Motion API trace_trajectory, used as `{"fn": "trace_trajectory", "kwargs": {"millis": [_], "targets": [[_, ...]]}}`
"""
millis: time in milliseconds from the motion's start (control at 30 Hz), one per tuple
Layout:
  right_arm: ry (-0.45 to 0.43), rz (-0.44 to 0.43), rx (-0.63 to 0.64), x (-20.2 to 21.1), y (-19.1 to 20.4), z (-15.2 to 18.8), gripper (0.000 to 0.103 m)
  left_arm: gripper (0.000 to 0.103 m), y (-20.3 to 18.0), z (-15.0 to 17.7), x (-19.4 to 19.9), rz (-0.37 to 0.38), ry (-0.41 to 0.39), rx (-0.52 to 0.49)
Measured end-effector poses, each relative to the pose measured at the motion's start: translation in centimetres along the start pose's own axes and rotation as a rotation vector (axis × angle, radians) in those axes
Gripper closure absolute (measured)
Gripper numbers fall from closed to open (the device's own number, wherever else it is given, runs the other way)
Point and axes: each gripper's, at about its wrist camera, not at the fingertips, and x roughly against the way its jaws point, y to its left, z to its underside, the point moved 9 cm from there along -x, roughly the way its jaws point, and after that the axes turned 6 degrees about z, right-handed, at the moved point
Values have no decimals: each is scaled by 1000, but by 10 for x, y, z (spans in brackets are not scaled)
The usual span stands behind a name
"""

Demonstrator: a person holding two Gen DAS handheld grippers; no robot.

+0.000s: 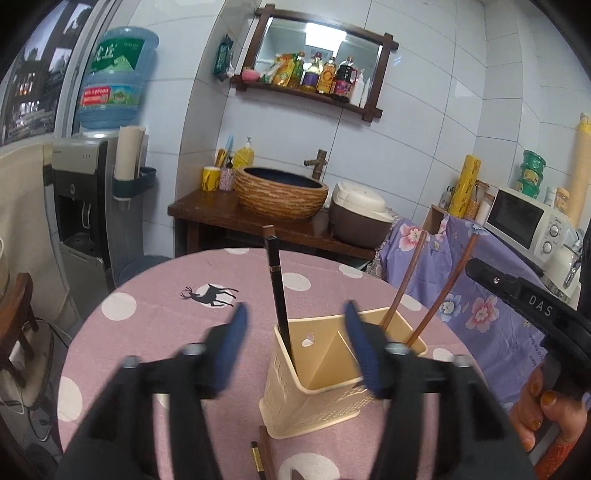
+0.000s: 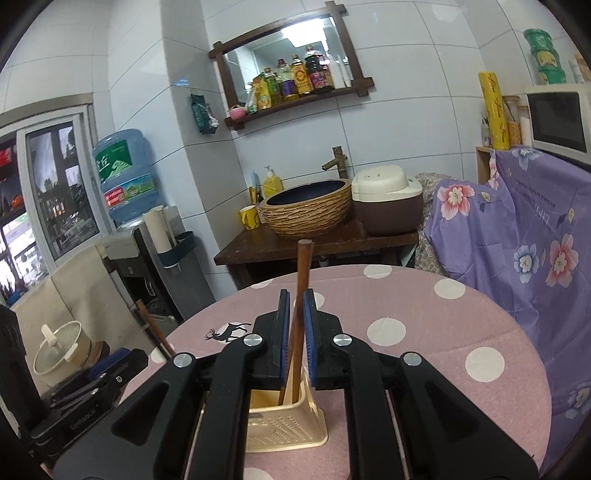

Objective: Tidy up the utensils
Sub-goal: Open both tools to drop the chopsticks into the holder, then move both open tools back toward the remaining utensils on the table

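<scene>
Soft, even indoor light — a ceiling lamp (image 1: 325, 33) glares in the mirror — edges bowed and dark.

At upper left we see a water bottle (image 1: 118, 77) on its dispenser; at centre, a woven basin (image 1: 280, 192) beside a rice cooker (image 1: 360, 214); a microwave (image 1: 528, 221) at right.

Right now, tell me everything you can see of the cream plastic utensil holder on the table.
The cream plastic utensil holder is a squarish, perforated-walled caddy with a flared base and an inner divider that splits it into compartments. It stands upright on the pink polka-dot tablecloth. A black chopstick leans in its left compartment; two brown wooden chopsticks lean in the right one. More chopsticks lie on the cloth at its base. No gripper touches it.
</scene>
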Motion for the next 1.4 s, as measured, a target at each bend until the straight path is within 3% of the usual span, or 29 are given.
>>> {"fn": "trace_trajectory", "kwargs": {"millis": [67,133,233,367,533,800,1033,1400], "targets": [[-29,1,20,12,2,2,61,38,-4,4,8,-6,-11,-31],[-61,13,52,25,3,7,44,30,-8,12,16,1,3,-54],[-46,4,108,34,6,24,27,18,-3,30,25,0,25,-53],[48,-4,125,34,-2,60,26,11,13,67,26,-26,119,-43],[157,83,83,30,-32,107,25,11,47,119,24,-83,252,7],[284,161,64,27,-58,177,25,47,57,172,19,-45,382,87],[307,183,64,31,-63,193,25,59,34,193,9,-16,441,35],[325,174,65,31,-62,199,25,62,30,207,2,-46,480,5]]}}
